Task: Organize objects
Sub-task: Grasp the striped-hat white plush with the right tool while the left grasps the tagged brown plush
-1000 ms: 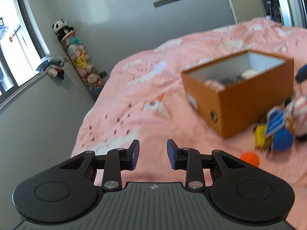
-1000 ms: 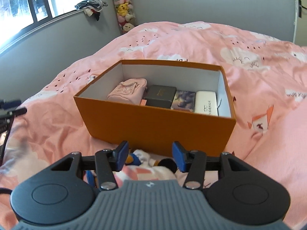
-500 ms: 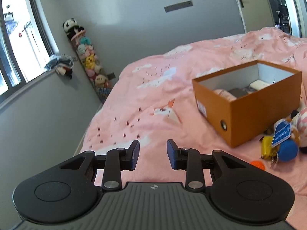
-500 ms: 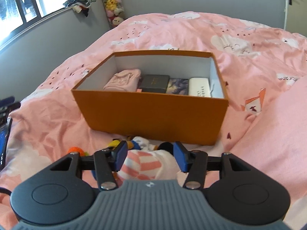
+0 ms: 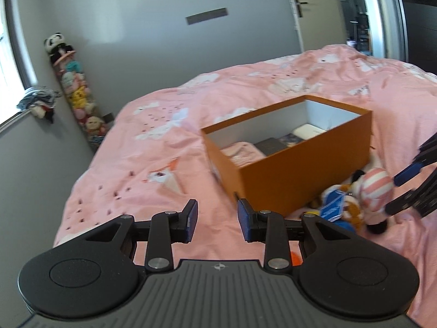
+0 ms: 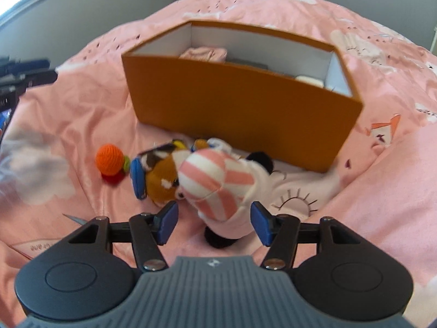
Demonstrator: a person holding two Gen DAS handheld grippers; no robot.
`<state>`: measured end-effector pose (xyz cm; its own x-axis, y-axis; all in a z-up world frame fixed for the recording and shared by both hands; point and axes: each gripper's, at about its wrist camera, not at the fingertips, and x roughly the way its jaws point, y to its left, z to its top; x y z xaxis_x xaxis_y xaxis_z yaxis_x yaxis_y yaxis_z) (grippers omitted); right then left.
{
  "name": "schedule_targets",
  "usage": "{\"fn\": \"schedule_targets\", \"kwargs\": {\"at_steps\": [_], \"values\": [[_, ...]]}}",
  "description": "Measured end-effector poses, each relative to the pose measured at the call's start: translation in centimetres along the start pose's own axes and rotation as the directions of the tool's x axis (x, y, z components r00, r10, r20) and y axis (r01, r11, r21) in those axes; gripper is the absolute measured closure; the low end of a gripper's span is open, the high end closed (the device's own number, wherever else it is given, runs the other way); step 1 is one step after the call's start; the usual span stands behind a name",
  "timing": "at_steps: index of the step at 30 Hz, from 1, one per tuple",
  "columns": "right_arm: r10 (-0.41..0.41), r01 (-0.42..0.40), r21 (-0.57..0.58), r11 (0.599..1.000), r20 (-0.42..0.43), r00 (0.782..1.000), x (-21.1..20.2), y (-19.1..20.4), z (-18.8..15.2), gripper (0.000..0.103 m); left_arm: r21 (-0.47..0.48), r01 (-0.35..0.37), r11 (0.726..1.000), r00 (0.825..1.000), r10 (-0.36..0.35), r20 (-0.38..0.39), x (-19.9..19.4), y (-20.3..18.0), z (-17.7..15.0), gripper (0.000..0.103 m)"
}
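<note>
Right gripper point(image 6: 213, 222) tilted down over the toy pile on the pink bedspread point(image 6: 382, 205), jaws fairly wide. A striped pink-and-white plush point(image 6: 215, 183) sits between the blue pads; pads stand clear of it on both sides, nothing gripped.

Left gripper point(image 5: 215, 220) hovers over bare bedspread on the left side of the scene, jaws at a narrow gap, nothing between them.

The orange box point(image 6: 240, 109) stands open-topped on the bed just beyond the toys. Inside, left to right as the right wrist view shows it: a folded pink cloth point(image 6: 204, 54), a dark flat item point(image 5: 269, 145), a white case point(image 6: 308, 80). A fourth small item next to the white one is too blurred to name.

Toys lie against the box's near wall: the striped plush nearest, a brown plush point(image 6: 161, 180) touching its left side, something blue point(image 6: 137, 179) against that, an orange knitted ball point(image 6: 109, 159) a little apart further left.

Far left corner of the room: a tall column of stuffed animals point(image 5: 76, 93) against the grey wall, a panda on top.
</note>
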<state>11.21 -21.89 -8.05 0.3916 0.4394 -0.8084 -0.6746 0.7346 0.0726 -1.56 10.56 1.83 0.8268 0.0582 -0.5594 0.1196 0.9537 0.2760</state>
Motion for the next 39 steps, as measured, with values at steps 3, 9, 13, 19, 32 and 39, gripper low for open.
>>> {"fn": "schedule_targets", "kwargs": {"at_steps": [3, 9, 13, 19, 32, 39], "values": [[-0.054, 0.054, -0.015, 0.998, 0.018, 0.998, 1.1, 0.2, 0.1, 0.041, 0.006, 0.043, 0.999, 0.999, -0.043, -0.003, 0.4, -1.2, 0.3, 0.066], [-0.113, 0.110, 0.052, 0.993, 0.052, 0.992, 2.3, -1.3, 0.9, 0.040, 0.048, 0.147, 0.988, 0.989, -0.145, -0.043, 2.0, -4.3, 1.1, 0.066], [-0.110, 0.102, 0.140, 0.985, 0.049, 0.993, 3.0, -3.1, 1.2, 0.042, 0.030, 0.237, 0.971, 0.969, -0.235, -0.077, 3.2, -6.0, 1.7, 0.066], [-0.065, 0.054, 0.230, 0.972, 0.043, 0.997, 2.3, -4.8, 1.2, 0.047, 0.069, 0.339, 0.938, 0.934, -0.326, -0.146, 4.6, -9.2, 2.4, 0.057], [0.093, -0.079, 0.293, 0.953, -0.032, 0.995, -0.7, -6.8, 0.8, 0.047, 0.131, 0.403, 0.906, 0.874, -0.338, -0.348, 9.4, -12.1, 1.8, 0.053], [0.039, -0.039, 0.380, 0.924, 0.007, 0.999, 1.7, -8.0, 0.4, 0.046, 0.079, 0.393, 0.916, 0.859, -0.334, -0.388, 10.9, -12.5, 1.4, 0.045]]}}
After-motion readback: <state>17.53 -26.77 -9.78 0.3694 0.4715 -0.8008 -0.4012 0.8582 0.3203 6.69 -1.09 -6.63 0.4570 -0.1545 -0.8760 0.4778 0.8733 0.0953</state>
